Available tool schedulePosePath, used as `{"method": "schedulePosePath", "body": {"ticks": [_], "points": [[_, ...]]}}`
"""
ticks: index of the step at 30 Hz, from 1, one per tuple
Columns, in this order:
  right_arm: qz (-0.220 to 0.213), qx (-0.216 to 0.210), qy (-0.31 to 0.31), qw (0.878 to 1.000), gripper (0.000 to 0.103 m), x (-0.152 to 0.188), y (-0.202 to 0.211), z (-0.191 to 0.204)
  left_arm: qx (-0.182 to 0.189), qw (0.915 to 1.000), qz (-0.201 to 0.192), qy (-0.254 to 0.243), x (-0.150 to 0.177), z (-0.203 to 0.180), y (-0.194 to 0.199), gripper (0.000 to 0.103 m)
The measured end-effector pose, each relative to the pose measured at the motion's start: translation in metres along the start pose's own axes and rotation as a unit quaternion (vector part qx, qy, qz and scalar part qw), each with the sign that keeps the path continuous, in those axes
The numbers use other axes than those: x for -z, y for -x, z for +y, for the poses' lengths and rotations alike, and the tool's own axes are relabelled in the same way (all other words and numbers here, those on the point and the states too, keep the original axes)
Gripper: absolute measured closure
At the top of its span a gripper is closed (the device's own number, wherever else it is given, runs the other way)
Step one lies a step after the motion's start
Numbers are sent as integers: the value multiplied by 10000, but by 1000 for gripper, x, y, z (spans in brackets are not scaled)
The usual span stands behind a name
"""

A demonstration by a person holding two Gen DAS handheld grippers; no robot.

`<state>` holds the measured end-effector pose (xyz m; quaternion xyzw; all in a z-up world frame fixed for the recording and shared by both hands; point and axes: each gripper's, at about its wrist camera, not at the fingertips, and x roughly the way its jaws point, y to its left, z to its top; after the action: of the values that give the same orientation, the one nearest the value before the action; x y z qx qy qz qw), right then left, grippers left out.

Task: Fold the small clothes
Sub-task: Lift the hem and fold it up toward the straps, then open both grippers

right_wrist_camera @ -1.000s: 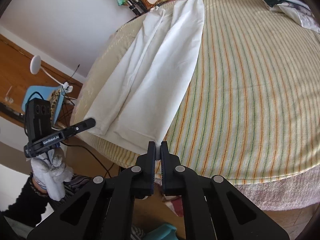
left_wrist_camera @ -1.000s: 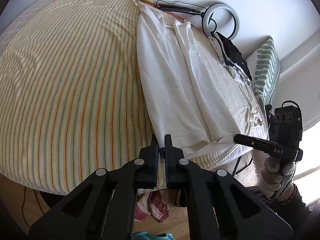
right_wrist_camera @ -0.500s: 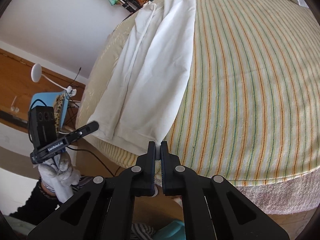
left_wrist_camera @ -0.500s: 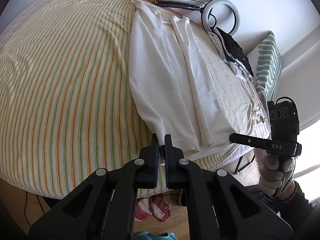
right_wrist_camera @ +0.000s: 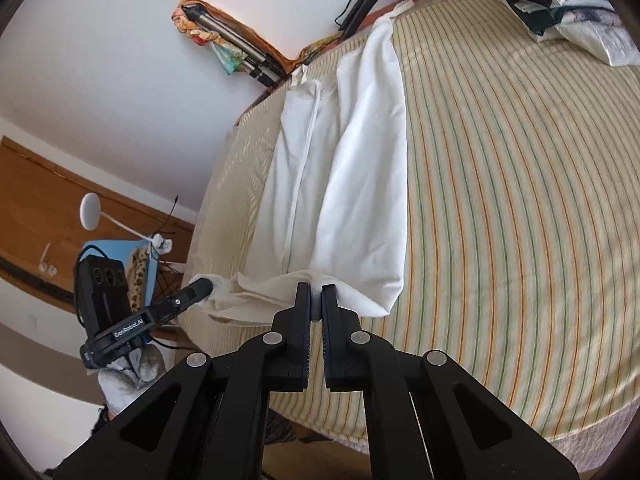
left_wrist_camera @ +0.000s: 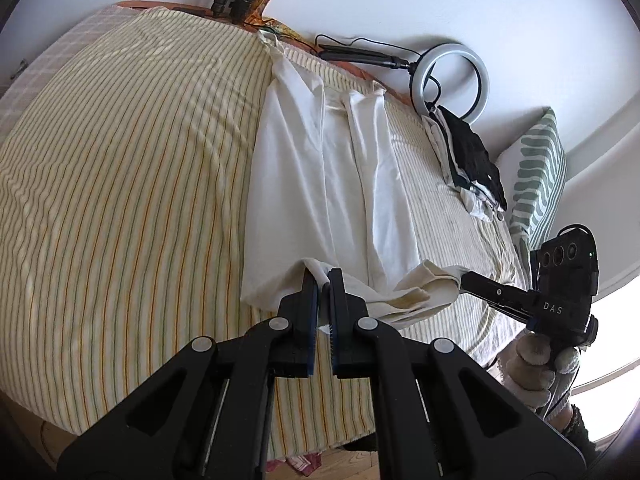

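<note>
A long white garment (left_wrist_camera: pixel 320 184) (right_wrist_camera: pixel 340 184) lies lengthwise on the striped bed (left_wrist_camera: pixel 120 200) (right_wrist_camera: pixel 520 200). My left gripper (left_wrist_camera: pixel 323 276) is shut on one near corner of its hem, which is lifted off the bed. My right gripper (right_wrist_camera: pixel 316 290) is shut on the other near corner. The hem hangs bunched between the two grippers. In the left wrist view the right gripper (left_wrist_camera: pixel 460 280) shows at the right with cloth at its tip. In the right wrist view the left gripper (right_wrist_camera: pixel 204 290) shows at the left, also with cloth.
A pile of dark and white clothes (left_wrist_camera: pixel 472 160) (right_wrist_camera: pixel 560 4) sits near a green-patterned pillow (left_wrist_camera: pixel 540 176). A ring light (left_wrist_camera: pixel 456 80) leans on the wall. A tripod (right_wrist_camera: pixel 236 52) stands at the bed's far corner. A desk with a lamp (right_wrist_camera: pixel 90 212) is to the side.
Both grippers have moved forward over the bed and risen a little, lifting the garment's near hem and carrying it toward the far end. The hem now bunches between them.
</note>
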<state>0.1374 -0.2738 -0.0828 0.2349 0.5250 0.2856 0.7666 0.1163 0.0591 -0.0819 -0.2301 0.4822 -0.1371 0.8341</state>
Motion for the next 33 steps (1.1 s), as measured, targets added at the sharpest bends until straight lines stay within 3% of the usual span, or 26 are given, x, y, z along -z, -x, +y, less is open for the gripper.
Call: {"method": "schedulePosePath", "body": {"ticks": [8,18,22,26,29,33], "points": [[-141,156,-426,9989,99,-28,-10,-18,-207,9996,-77,151,-34,6,-30,100],[-30,427,-619,9972,99,-46,-36,-29,-434,9988,59,205,-43,15,-57,100],[-8,636,-351,9974,95,-49,-35,-16,-364,9991,-18,237,-46,22,-48,98],[-172,801,128,9966,91,-44,-25,1,-526,9978,-410,-25,-46,19,-27,80],[-226,889,603,9940,91,-34,-19,18,-422,9975,-566,-67,-46,19,-13,79],[17,848,1155,9897,91,-21,-31,31,-238,9986,-369,-301,-41,11,-15,79]]}}
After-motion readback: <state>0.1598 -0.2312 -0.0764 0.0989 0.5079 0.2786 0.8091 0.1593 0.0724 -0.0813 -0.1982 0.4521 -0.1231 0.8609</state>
